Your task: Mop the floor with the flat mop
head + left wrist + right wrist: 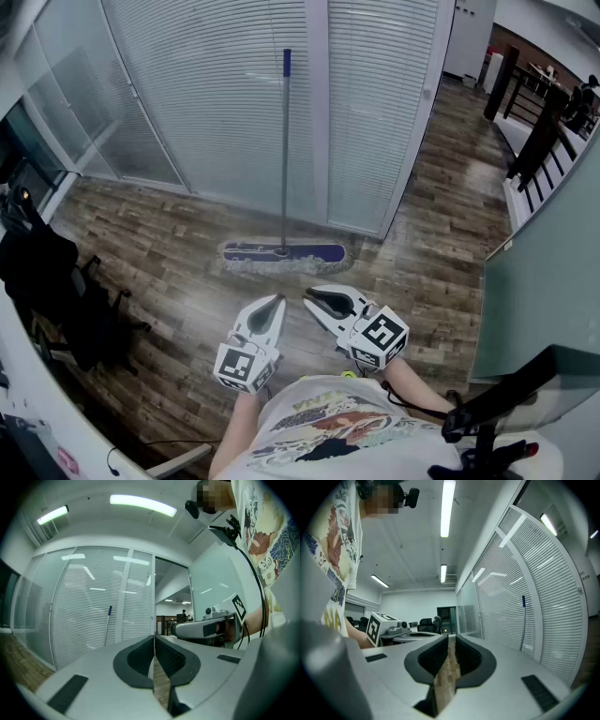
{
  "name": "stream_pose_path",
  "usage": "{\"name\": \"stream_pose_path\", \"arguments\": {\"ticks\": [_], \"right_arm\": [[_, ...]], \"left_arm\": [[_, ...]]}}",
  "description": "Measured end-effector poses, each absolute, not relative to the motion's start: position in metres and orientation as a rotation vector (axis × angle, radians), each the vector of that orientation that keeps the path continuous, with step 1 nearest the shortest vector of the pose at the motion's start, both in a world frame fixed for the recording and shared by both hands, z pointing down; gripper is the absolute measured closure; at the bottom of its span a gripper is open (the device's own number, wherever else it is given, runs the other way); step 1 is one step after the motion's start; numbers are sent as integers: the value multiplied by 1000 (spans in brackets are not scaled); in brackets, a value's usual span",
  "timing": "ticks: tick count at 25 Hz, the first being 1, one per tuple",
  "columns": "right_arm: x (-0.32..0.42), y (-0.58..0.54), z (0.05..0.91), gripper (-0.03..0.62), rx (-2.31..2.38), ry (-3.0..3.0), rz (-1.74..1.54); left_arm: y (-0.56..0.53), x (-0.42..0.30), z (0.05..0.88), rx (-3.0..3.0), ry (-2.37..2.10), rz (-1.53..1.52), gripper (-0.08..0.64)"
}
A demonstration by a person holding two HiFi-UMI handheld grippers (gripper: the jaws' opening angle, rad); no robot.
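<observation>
The flat mop stands upright by itself against the blind-covered glass wall. Its blue and white head (281,253) rests flat on the wood floor, and its grey handle (286,150) ends in a blue tip. The handle also shows in the left gripper view (108,620) and in the right gripper view (522,620). My left gripper (279,299) and right gripper (308,296) are held level, side by side, a short way in front of the mop head and not touching it. Both are shut with nothing between the jaws (153,641) (451,641).
A black office chair (56,281) with dark cloth over it stands at the left. Glass partitions with blinds (216,103) close off the far side. A dark railing (539,141) and a corridor lie at the upper right. A black stand (497,412) sits at the lower right.
</observation>
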State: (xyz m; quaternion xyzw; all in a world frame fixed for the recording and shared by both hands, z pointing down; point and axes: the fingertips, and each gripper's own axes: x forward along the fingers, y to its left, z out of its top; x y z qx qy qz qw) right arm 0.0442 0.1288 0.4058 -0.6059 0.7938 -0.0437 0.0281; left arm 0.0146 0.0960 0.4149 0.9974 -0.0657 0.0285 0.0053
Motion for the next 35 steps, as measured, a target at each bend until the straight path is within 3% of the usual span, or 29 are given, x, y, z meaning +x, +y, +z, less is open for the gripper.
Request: {"name": "stream_pose_path", "arguments": {"ticks": [24,35], "right_arm": [[-8,87,415,543,-1858,2475,-222],[30,53,440,541,-1959,2479,-257]], "left_arm": [[64,-34,429,3205,-62,137,546],[35,-4,439,3231,-54,208,546]]}}
